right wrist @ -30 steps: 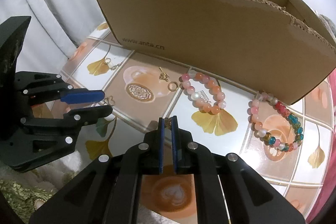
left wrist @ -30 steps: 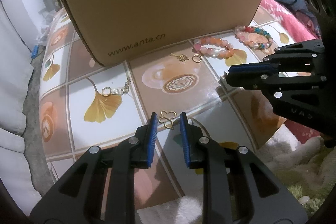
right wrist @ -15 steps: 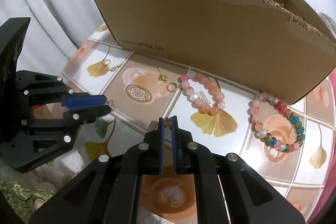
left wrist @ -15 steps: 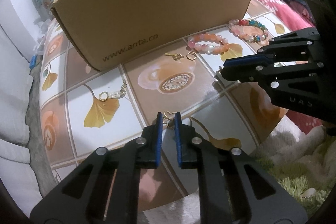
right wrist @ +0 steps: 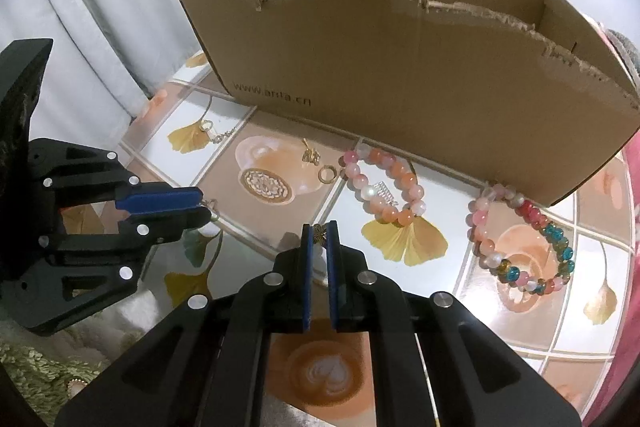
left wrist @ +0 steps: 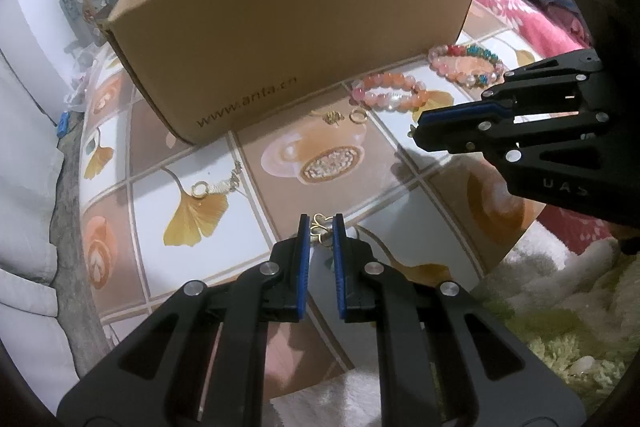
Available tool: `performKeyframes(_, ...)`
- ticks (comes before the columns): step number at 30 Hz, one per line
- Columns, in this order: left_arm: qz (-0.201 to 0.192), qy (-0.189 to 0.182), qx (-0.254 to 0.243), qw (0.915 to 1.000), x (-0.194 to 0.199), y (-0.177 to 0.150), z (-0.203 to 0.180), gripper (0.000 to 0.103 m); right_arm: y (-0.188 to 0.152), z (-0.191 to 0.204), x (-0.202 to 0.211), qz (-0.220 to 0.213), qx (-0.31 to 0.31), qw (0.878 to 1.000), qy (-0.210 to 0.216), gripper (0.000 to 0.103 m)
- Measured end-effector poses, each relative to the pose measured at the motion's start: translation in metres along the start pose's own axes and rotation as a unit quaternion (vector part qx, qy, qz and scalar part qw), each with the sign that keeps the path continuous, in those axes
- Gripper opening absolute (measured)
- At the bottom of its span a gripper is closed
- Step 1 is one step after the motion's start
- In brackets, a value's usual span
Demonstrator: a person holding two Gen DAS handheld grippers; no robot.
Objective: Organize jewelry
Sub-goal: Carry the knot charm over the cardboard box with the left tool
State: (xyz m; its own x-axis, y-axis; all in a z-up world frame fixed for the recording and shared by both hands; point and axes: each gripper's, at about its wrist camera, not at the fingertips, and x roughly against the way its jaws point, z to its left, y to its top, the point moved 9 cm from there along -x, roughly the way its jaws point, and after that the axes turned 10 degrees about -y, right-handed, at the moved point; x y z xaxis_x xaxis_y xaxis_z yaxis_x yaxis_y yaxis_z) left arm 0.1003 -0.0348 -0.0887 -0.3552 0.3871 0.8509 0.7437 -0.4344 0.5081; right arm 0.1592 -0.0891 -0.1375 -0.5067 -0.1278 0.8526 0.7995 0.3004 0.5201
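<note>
Now the left gripper (left wrist: 319,223) has just been closing, and its blue pads pinch the gold looped charm (left wrist: 320,227) right at their tips. Lifting should go straight and slow — the hold is shallow — then over the torn rim of the cardboard box (left wrist: 304,39) behind. Meanwhile the right gripper (right wrist: 319,227) is clamped on a small gold filigree piece (right wrist: 319,231), likewise at the very fingertips.
</note>
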Motion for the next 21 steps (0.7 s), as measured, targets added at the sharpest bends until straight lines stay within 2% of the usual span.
performKeyframes(7,-0.032,0.005,-0.003,0.9995,0.022,0.011,-0.001,0.010,0.009,-0.003,0.021,-0.022,-0.003,1.000,0.000,0.007)
performKeyframes(11,-0.065,0.005,-0.009,0.9979,0.042,0.026,0.000,0.010,0.028,-0.006,0.047,-0.052,-0.006,0.999,0.009,0.007)
performKeyframes(15,-0.118,-0.018,-0.015,0.9927,0.071,0.064,0.000,0.010,0.062,-0.009,0.075,-0.099,0.008,0.995,0.025,0.007)
performKeyframes(18,-0.174,-0.041,-0.020,0.9838,0.097,0.104,0.003,0.010,0.101,-0.016,0.094,-0.139,0.025,0.989,0.041,0.007)
performKeyframes(21,-0.189,-0.030,-0.033,0.9810,0.099,0.140,0.016,0.010,0.138,-0.032,0.092,-0.141,0.028,0.988,0.054,0.007)
